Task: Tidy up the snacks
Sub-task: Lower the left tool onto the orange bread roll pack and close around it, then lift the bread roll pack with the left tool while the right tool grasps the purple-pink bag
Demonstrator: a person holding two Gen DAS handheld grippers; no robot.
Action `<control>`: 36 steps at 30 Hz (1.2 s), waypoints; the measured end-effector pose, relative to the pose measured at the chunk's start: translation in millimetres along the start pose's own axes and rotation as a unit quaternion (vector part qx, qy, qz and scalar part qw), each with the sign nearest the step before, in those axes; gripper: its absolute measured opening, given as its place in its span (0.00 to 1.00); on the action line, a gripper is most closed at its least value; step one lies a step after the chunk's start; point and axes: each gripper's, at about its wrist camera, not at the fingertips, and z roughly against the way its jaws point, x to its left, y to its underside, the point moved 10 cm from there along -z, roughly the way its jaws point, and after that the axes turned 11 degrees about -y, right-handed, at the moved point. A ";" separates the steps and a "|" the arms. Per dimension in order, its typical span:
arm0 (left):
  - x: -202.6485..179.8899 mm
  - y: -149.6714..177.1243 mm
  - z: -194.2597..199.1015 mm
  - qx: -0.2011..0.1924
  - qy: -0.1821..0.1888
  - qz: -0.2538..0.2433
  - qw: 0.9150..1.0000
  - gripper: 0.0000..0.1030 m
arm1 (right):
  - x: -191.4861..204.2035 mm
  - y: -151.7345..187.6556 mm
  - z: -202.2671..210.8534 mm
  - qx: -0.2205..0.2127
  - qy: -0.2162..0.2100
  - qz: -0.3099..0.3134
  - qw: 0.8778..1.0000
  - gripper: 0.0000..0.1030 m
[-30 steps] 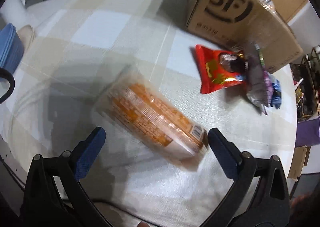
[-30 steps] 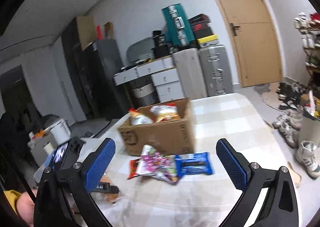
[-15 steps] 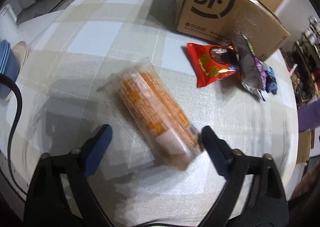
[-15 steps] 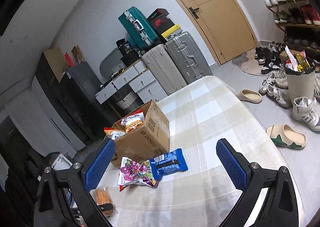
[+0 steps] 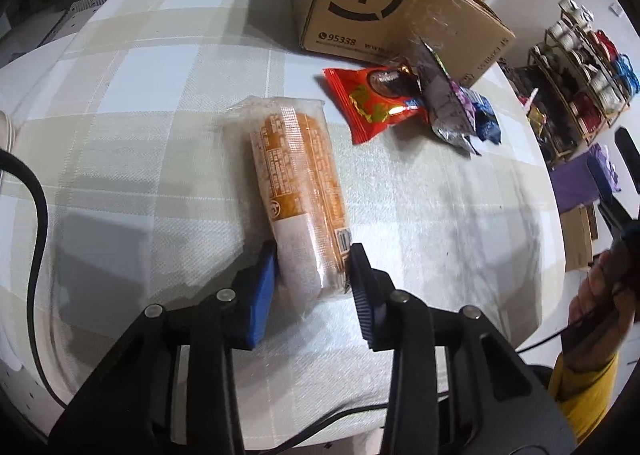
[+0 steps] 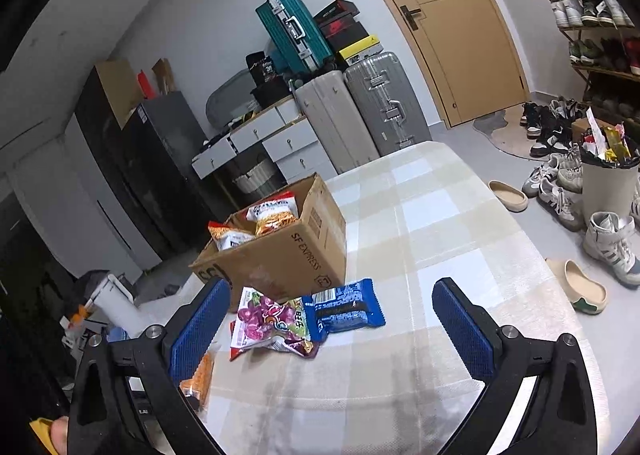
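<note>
Already the left tool has been closing its jaws, and now its blue pads press the near end of the orange cracker pack, which lies lengthwise on the checked tabletop pointing away toward the box. Nothing shows the pack lifted yet; it looks to rest on the cloth. Further right in that view lie the red snack bag, then the silver-and-purple candy bag leaning over it, and a blue wrapper at the far side of that small heap. Behind them stands the open cardboard box.

From the right wrist view, the box already holds at least two orange-and-white bags, so part of the sorting seems done. Four packets remain outside: the cracker pack now gripped and the three loose ones just in front of the box. The right tool hangs with its jaws wide and nothing between them, aimed over the candy bag and blue wrapper.
</note>
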 end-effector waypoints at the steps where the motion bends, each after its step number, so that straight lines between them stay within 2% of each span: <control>1: 5.3 5.2 2.3 0.000 -0.001 -0.001 1.000 0.32 | 1.8 1.6 -1.8 0.003 -0.001 0.003 1.000 0.99; 6: 18.5 7.6 1.8 0.027 0.006 0.026 0.999 0.33 | 7.3 6.3 -7.2 0.013 -0.001 0.017 1.000 1.00; 8: 18.9 1.6 9.4 0.014 -0.001 0.024 1.000 0.37 | 10.2 8.6 -9.7 0.018 -0.003 0.023 1.000 1.00; 10: 18.0 -5.2 13.0 0.005 -0.020 0.019 1.000 0.81 | 12.4 10.9 -12.0 0.022 -0.007 0.027 0.999 1.00; 11: 17.9 -10.4 14.2 0.000 -0.031 0.020 0.999 0.84 | 13.5 11.8 -12.9 0.024 -0.009 0.029 0.999 1.00; 15: 15.7 -24.4 12.0 -0.001 -0.055 0.021 0.998 0.83 | 17.4 14.5 -14.8 0.029 -0.009 0.040 0.999 1.00; 17: 12.9 -26.3 5.0 0.011 -0.058 0.017 0.998 0.59 | 18.7 15.8 -15.1 0.032 -0.009 0.045 0.998 1.00; 18: 12.4 -25.4 -0.9 0.019 -0.069 0.013 0.997 0.37 | 18.9 16.7 -15.9 0.034 -0.009 0.047 0.998 0.99; 20: 9.6 -23.6 -6.6 0.028 -0.070 0.011 0.997 0.35 | 17.9 19.4 -18.8 0.043 -0.007 0.052 0.998 0.99; 23: 4.8 -21.4 -2.4 0.016 -0.066 -0.010 0.998 0.34 | 9.9 24.0 -28.4 0.062 0.008 0.048 0.997 1.00; 28: 6.7 -15.8 6.3 -0.006 -0.047 -0.014 0.999 0.33 | -2.6 47.4 -66.0 0.141 0.011 0.013 0.990 0.99; 33: 9.0 -10.1 7.3 -0.030 -0.017 0.000 0.999 0.33 | 36.2 66.5 -100.0 0.185 -0.013 0.091 0.978 0.99; 36: 7.0 -8.1 8.8 -0.037 -0.010 0.002 0.999 0.33 | 62.6 84.9 -126.5 0.212 -0.016 0.155 0.965 0.99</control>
